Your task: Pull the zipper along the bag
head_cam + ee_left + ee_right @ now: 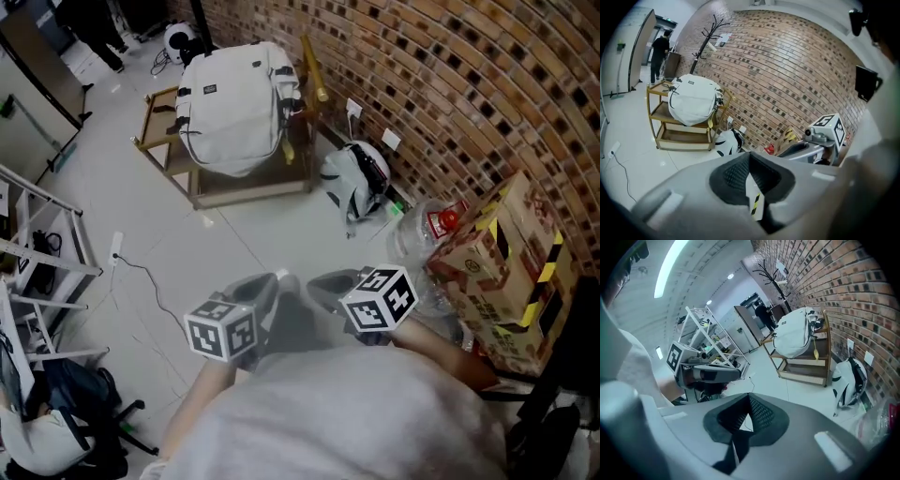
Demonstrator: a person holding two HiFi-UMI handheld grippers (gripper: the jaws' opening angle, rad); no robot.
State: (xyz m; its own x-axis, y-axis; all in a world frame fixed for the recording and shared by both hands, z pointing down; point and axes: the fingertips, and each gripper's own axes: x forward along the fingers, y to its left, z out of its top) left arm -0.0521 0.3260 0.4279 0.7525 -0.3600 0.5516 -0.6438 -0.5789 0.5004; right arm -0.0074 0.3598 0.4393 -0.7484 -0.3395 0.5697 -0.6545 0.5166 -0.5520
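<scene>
A white backpack [234, 103] lies on a wooden cart [202, 183] by the brick wall, far ahead of both grippers. The left gripper view shows the backpack [693, 98] on the cart's top shelf; in the right gripper view the backpack [794, 336] sits mid-right. My left gripper [284, 279] and right gripper [319, 283] are held side by side close to my body, pointing toward the cart. The left gripper [749, 154] is shut with nothing between its jaws. The right gripper [749, 397] is shut and empty too. No zipper detail is visible at this distance.
A smaller white-and-black bag [356, 178] leans on the floor against the wall right of the cart. A cardboard box [497, 272] and a plastic bag stand at the right. A white rack [37, 262] and a floor cable [141, 272] are at the left. A person [660, 49] stands far back.
</scene>
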